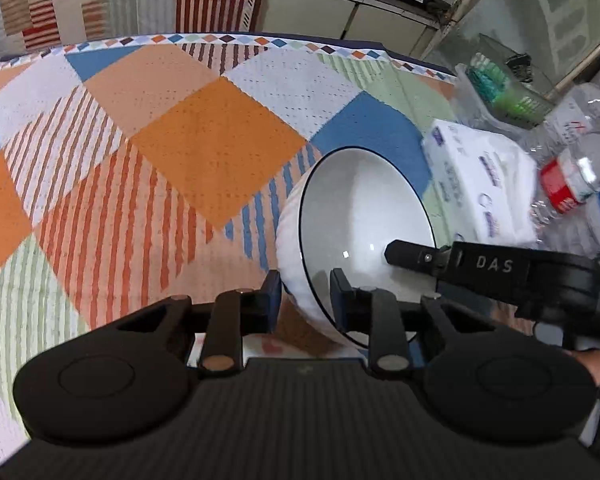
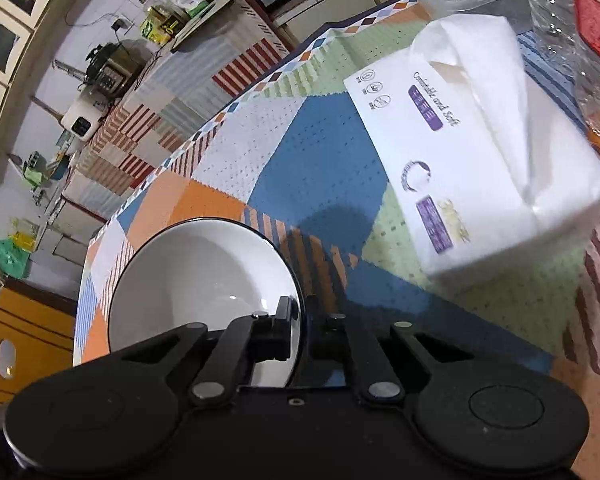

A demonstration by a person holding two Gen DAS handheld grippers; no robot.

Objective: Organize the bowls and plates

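A white bowl (image 1: 356,216) with a thin dark rim is tilted on its side over the patchwork tablecloth. My left gripper (image 1: 306,296) is shut on the bowl's near rim, one finger outside and one inside. My right gripper (image 2: 298,320) is shut on the opposite rim of the same bowl (image 2: 196,276); its finger (image 1: 412,258) reaches into the bowl from the right in the left wrist view. The bowl is held between both grippers, above the cloth.
A white tissue pack (image 2: 472,152) lies to the right, also in the left wrist view (image 1: 480,184). A clear plastic bottle with a red label (image 1: 572,176) and a container with green items (image 1: 504,88) stand beyond it. The table's far edge (image 1: 236,38) is behind.
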